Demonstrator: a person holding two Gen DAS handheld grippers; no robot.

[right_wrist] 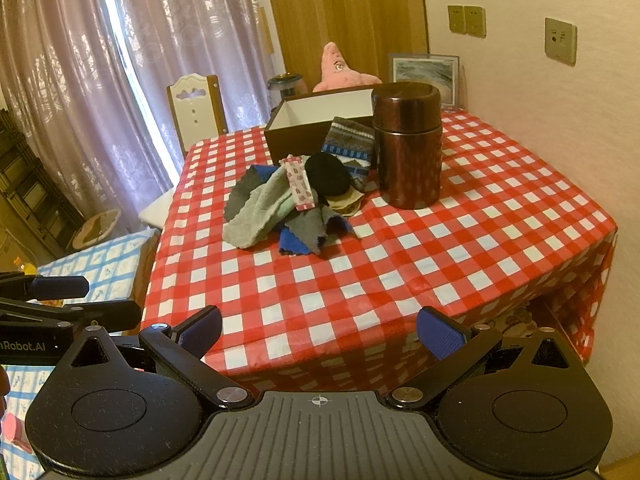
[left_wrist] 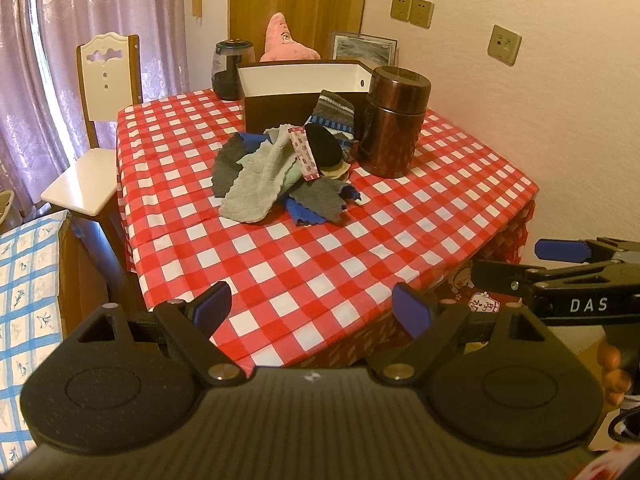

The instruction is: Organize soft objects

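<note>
Task looks barely started, as far as I can judge: the brown box (left_wrist: 304,92) shows only bare white inner walls, floor hidden, no cloth seen inside, and the whole pile of soft items (left_wrist: 280,168) sits on the checked tablecloth (left_wrist: 320,272), just in front of the box, at about 12 o'clock from both grippers and well apart from them. Left gripper (left_wrist: 312,312) has its jaws spread wide, nothing between the blue pads, hanging off the near table edge. Right gripper (right_wrist: 320,332) same: jaws wide apart, empty; in the left view it shows at 3 o'clock, side-on. Pile contents: a pale green fluffy towel (left_wrist: 260,176) draped on top at the 7 o'clock side, grey felt pieces (left_wrist: 228,160) with zigzag edges, blue felt (left_wrist: 304,212) under them at 5 o'clock, a black rounded piece (left_wrist: 324,146), a beige bit under it, a striped knit sock (left_wrist: 334,114) leaning against the box front at 1 o'clock, and a pink patterned strip (left_wrist: 304,152) lying across the top. Items overlap, tangled, limp. A brown metal canister (left_wrist: 394,120) stands upright at 3 o'clock of the pile, touching or just beside it. Everything left to sort, I'd say.
</note>
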